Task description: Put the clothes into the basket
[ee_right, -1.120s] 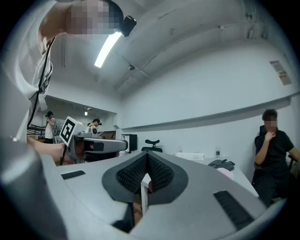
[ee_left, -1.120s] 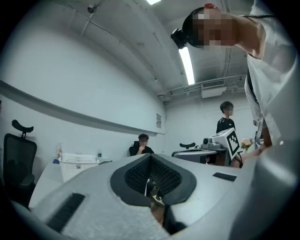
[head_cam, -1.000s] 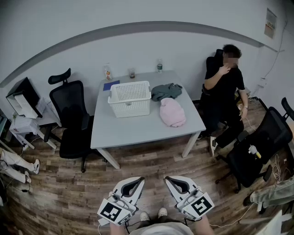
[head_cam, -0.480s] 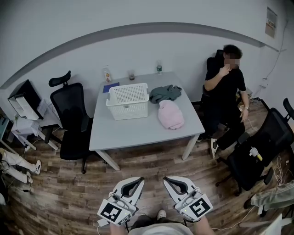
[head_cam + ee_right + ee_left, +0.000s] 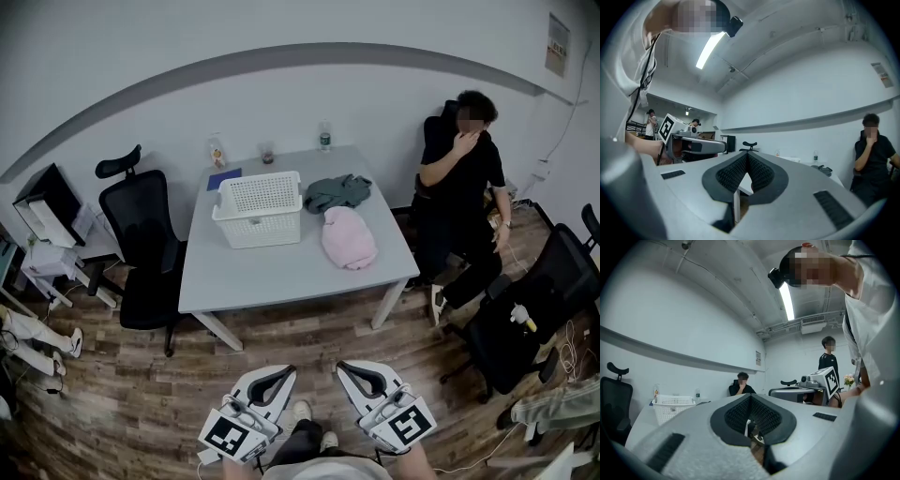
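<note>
On the grey table stands a white perforated basket, also seen small in the left gripper view as the basket. To its right lie a dark green garment and, in front of that, a pink garment. My left gripper and right gripper hover side by side over the wooden floor, well short of the table. Both point level toward it. The left gripper and right gripper each have their jaws pressed together with nothing between them.
A black office chair stands at the table's left. A person in black sits at its right, with another black chair nearer me. Two bottles and a cup stand at the table's far edge. A cluttered desk is at far left.
The table and basket have drifted slightly down and left in the head view as I step toward them. My leg now shows between the grippers. Both grippers stay shut.
</note>
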The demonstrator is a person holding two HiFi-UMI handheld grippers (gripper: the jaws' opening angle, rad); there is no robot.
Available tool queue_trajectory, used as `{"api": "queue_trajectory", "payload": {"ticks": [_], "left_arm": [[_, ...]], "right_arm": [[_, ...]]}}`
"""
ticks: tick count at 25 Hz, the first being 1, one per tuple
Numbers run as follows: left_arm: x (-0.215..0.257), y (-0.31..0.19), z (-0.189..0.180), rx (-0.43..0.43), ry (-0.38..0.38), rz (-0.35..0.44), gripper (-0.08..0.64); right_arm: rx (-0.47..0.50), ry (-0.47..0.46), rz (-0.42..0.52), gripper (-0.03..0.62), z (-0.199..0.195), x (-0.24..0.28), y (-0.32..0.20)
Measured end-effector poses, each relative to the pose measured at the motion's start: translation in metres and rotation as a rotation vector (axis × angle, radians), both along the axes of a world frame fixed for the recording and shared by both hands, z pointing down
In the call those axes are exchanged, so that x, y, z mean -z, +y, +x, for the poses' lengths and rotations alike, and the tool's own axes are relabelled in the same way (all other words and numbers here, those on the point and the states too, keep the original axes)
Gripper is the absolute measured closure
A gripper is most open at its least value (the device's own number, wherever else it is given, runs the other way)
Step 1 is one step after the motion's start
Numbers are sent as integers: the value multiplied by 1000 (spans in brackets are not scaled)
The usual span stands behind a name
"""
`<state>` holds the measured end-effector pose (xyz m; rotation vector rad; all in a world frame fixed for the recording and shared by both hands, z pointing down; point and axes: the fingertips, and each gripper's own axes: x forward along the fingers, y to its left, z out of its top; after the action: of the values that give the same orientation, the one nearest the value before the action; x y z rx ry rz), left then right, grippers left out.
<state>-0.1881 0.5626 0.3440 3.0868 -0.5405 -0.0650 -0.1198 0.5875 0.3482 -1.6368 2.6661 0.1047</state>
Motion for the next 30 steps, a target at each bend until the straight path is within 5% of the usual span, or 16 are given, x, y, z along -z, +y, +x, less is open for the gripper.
{"api": "queue_trajectory", "payload": {"ticks": [30], "left_arm": [[-11, -196, 31, -124, -26, -41, 554]], "right_arm": [[-117, 30, -56, 588, 23, -10, -191]]}}
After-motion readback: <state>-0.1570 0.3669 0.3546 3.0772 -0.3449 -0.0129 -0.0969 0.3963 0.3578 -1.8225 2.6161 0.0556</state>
